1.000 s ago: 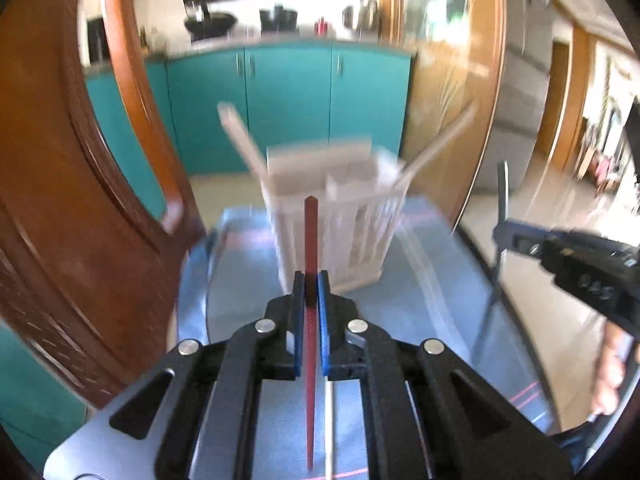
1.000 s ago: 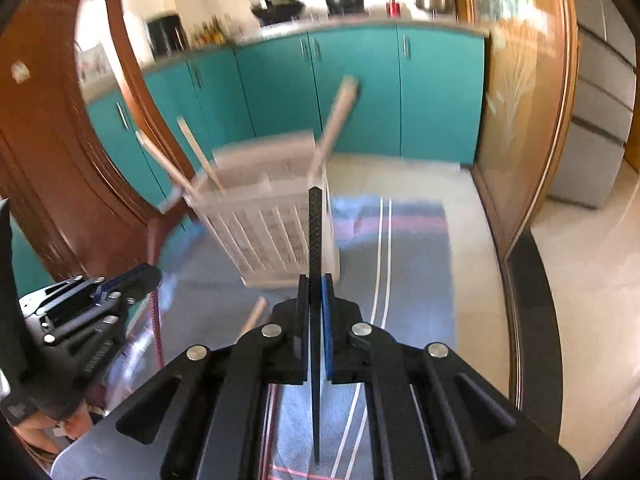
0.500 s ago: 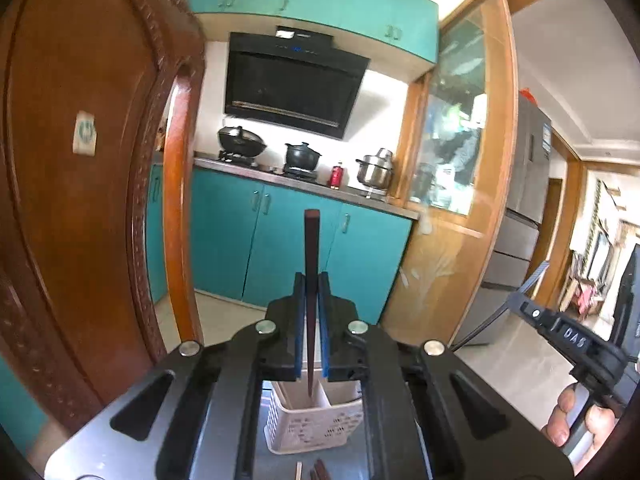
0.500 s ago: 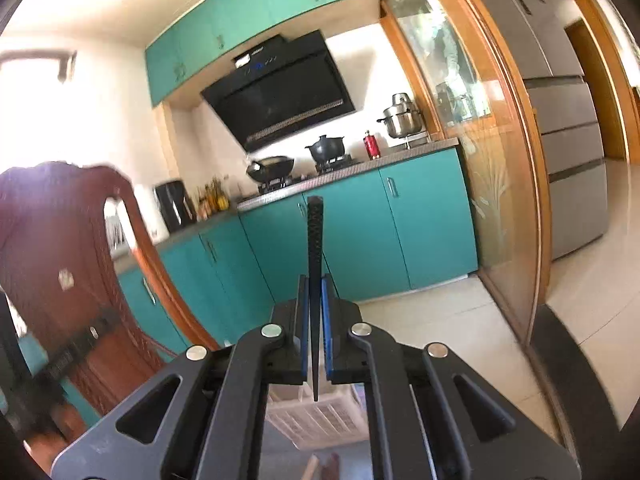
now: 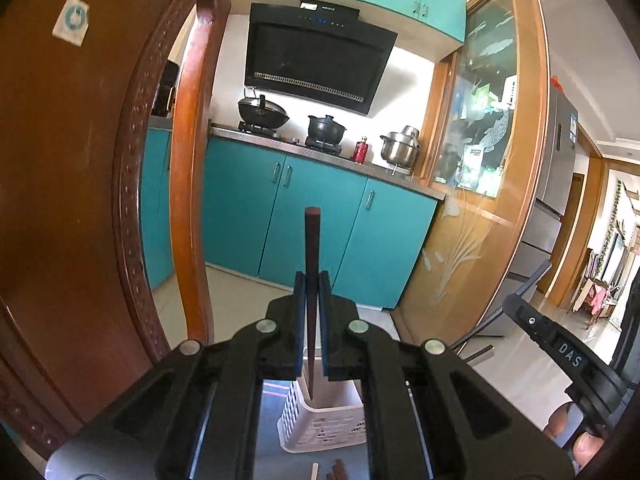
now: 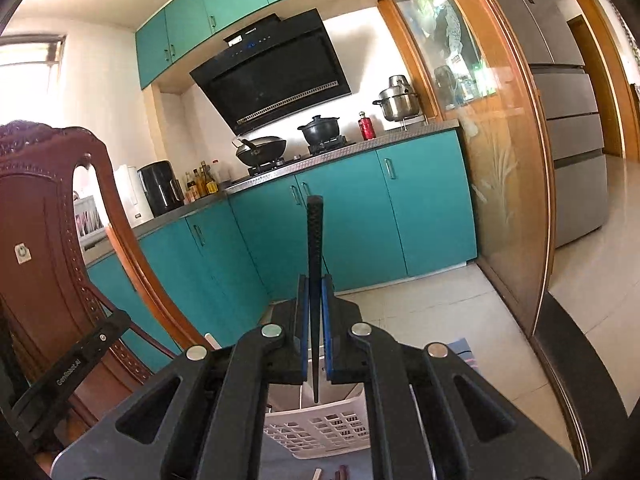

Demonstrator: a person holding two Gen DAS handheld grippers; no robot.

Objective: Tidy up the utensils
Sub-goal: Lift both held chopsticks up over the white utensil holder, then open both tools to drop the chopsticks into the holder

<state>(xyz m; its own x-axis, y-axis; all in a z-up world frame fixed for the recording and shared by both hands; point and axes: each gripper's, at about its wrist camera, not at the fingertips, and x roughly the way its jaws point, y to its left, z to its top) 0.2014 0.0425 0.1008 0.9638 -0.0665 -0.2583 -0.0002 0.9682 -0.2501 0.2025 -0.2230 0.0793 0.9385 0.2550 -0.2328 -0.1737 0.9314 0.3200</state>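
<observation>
Counting now: two grippers showing, left gripper and right gripper, each pinching one chopstick: one brown chopstick, one black chopstick. One white basket sitting below. Three pots on the counter: wok, black pot, steel pot.

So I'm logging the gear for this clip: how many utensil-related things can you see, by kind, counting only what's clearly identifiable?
Reddish-brown chopstick, clamped in the left gripper: 1
Black chopstick, clamped in the right gripper: 1
White slotted utensil basket: 1
Loose sticks on the table below the basket, only tips showing: cannot count reliably
Total clearly seen: 3
</observation>
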